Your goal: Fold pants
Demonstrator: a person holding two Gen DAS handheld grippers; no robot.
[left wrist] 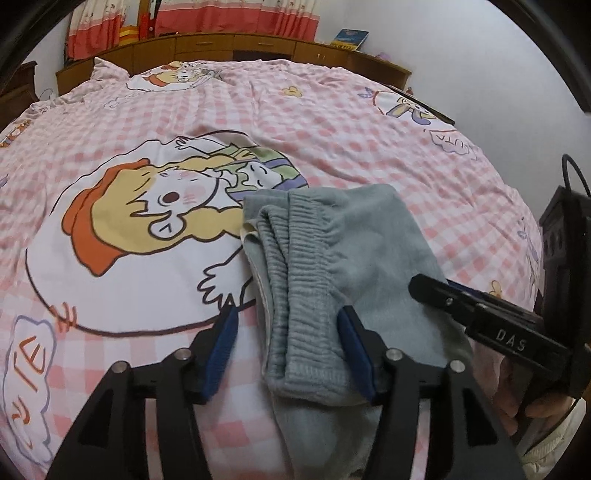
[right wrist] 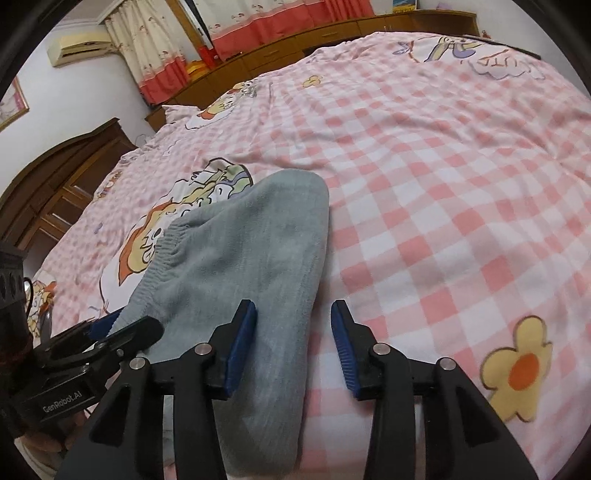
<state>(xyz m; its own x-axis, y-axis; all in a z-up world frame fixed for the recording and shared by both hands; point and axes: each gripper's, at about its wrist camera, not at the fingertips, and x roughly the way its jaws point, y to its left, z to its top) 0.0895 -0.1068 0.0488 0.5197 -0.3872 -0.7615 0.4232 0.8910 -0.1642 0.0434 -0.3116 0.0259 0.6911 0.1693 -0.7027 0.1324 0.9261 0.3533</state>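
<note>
Grey-green pants lie folded lengthwise on the pink checked bedspread, with the ribbed waistband toward me. My left gripper is open, its blue pads either side of the waistband, not closed on it. My right gripper is open over the right edge of the pants, with one pad above the cloth and the other above the bedspread. The right gripper's finger also shows in the left wrist view, resting over the pants.
A wooden headboard with drawers runs along the far side of the bed. Red and cream curtains hang behind it. A dark wooden wardrobe stands at the left. A cartoon print lies left of the pants.
</note>
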